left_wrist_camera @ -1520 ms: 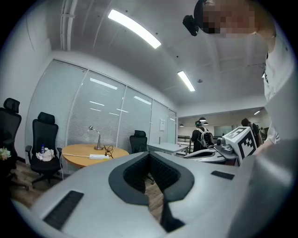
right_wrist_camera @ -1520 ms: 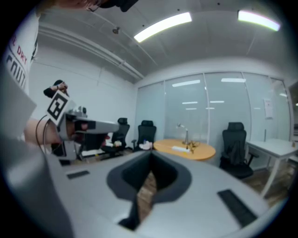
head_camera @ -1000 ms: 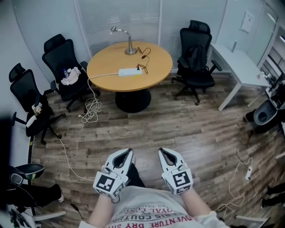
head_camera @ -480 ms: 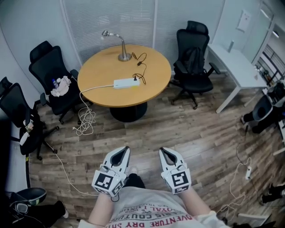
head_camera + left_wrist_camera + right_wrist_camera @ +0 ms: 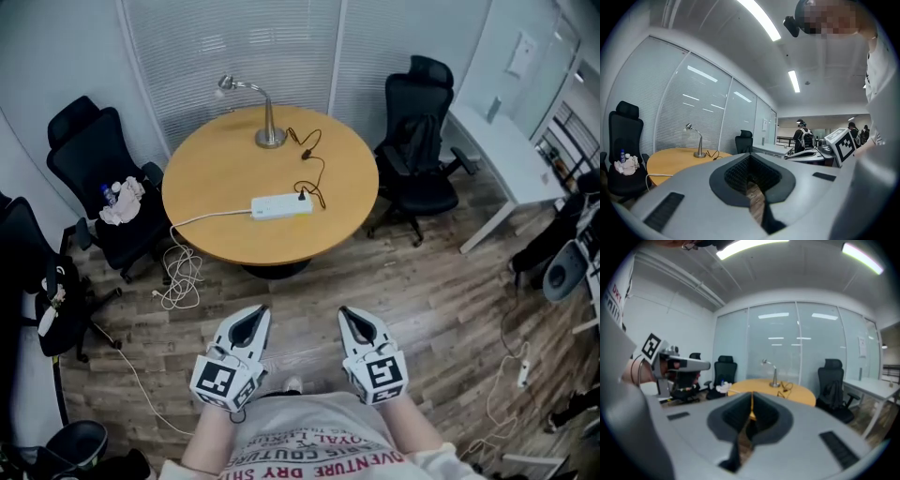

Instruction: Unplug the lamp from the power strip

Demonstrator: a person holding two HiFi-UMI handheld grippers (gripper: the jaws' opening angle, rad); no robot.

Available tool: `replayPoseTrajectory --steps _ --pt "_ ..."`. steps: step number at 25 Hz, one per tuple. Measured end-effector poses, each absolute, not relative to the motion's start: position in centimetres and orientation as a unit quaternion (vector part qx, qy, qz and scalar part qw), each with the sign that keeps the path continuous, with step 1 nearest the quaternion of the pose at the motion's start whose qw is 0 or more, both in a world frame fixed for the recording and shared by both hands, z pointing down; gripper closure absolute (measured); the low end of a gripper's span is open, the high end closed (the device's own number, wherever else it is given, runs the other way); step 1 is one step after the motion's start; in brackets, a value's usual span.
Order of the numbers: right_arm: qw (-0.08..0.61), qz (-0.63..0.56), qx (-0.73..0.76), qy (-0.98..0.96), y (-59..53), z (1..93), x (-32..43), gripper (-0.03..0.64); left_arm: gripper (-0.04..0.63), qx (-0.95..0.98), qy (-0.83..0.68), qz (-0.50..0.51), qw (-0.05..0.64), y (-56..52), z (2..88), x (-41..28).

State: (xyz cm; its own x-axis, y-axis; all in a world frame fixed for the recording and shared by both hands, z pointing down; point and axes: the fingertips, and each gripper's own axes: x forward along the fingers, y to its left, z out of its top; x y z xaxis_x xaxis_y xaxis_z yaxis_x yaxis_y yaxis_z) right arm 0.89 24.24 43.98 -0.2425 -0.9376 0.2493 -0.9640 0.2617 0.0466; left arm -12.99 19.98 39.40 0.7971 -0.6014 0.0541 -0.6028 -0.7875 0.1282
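A silver gooseneck lamp (image 5: 269, 114) stands at the far side of the round wooden table (image 5: 206, 178). Its black cord (image 5: 314, 164) curls across the top to a plug (image 5: 302, 195) seated in the white power strip (image 5: 281, 204) near the table's front. Both grippers are held low by the person's body, well short of the table. The left gripper (image 5: 251, 321) and the right gripper (image 5: 354, 321) are shut with nothing between the jaws. The lamp (image 5: 697, 140) appears far off in the left gripper view, and the lamp (image 5: 772, 371) likewise in the right gripper view.
The strip's white cable (image 5: 183, 267) drops off the table's left edge and coils on the wooden floor. Black office chairs stand at the left (image 5: 89, 155) and at the right (image 5: 422, 122). A white desk (image 5: 502, 141) is at the right. Another cable (image 5: 511, 370) lies on the floor at the right.
The table with lamp and strip now sits closer and more central in the head view. Both grippers stay shut in the same place by the body.
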Motion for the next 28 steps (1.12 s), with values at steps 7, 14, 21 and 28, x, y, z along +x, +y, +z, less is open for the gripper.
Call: replayPoseTrajectory --steps 7,14,21,28 --pt "0.124 0.074 0.597 -0.789 18.3 45.2 0.3 0.588 0.568 0.941 -0.326 0.015 0.086 14.7 40.9 -13.9" --pt "0.139 0.062 0.575 -0.804 12.0 47.5 1.2 0.588 0.568 0.930 -0.358 0.016 0.085 9.6 43.1 -13.9" --pt "0.133 0.069 0.549 -0.822 3.1 49.0 4.8 0.588 0.568 0.911 -0.403 0.029 0.078 2.8 43.8 -11.1" --pt "0.161 0.071 0.502 -0.847 -7.3 48.8 9.5 0.588 0.568 0.886 -0.454 0.034 0.086 -6.1 43.5 -6.5"
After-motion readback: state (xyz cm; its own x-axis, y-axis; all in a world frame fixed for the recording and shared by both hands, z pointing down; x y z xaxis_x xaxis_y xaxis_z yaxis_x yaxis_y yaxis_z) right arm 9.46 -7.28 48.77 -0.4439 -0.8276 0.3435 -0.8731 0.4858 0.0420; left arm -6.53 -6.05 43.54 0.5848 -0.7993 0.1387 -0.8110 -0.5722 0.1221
